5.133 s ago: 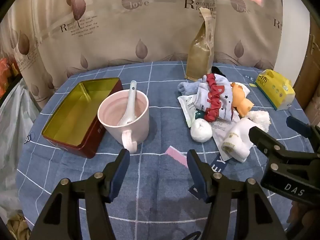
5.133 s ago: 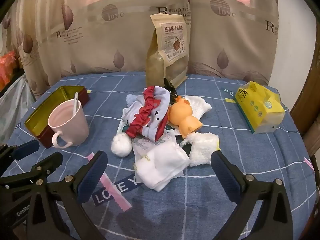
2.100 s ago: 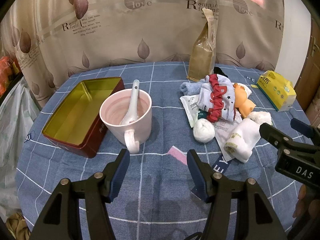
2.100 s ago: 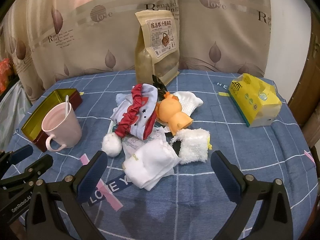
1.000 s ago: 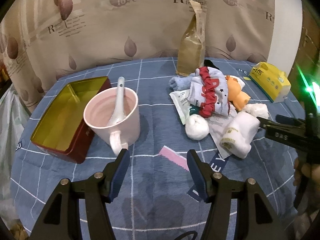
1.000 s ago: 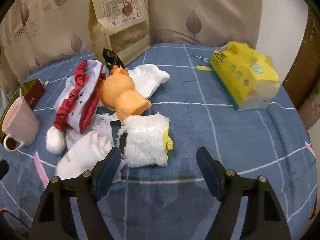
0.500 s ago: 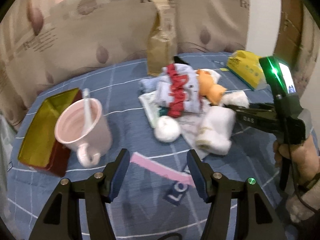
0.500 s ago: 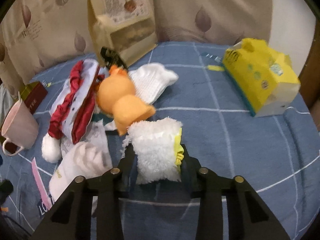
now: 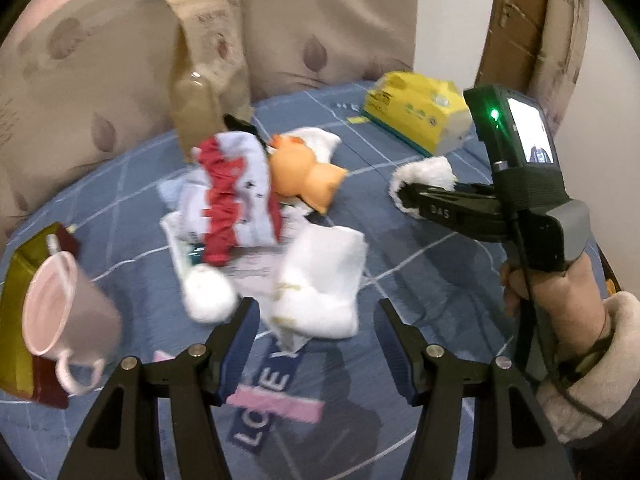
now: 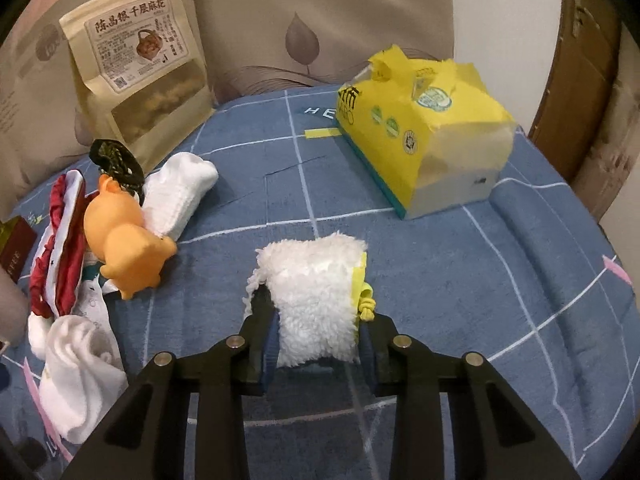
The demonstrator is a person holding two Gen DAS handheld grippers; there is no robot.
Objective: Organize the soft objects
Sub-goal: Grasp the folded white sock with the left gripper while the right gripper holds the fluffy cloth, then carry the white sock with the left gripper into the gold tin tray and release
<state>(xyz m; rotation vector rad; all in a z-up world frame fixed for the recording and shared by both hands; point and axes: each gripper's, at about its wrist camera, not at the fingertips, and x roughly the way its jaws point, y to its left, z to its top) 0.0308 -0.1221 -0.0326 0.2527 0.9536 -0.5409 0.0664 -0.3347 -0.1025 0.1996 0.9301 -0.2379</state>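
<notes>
A fluffy white pouch with yellow trim [image 10: 316, 300] sits between the pads of my right gripper [image 10: 316, 344], whose jaws are closing and press on both its sides. In the left wrist view the same fluffy pouch [image 9: 424, 172] shows at the tip of the right gripper [image 9: 402, 196], apart from the pile. My left gripper [image 9: 316, 332] is open, just short of a folded white sock bundle [image 9: 320, 280]. The pile holds an orange plush toy [image 9: 304, 176], a red and white garment [image 9: 236, 196] and a white pompom [image 9: 208, 296]. Another white sock [image 10: 180, 192] lies behind the toy.
A yellow tissue pack [image 10: 420, 128] lies at the back right and a tall snack bag [image 10: 140, 64] stands at the back left. A pink mug [image 9: 64, 308] and a gold tin [image 9: 16, 280] are at the far left. A person's hand [image 9: 560, 300] holds the right gripper.
The right gripper closed on the fluffy pouch and drew it to the right, away from the pile. The left gripper swung over from the mug toward the sock bundle and rolled.
</notes>
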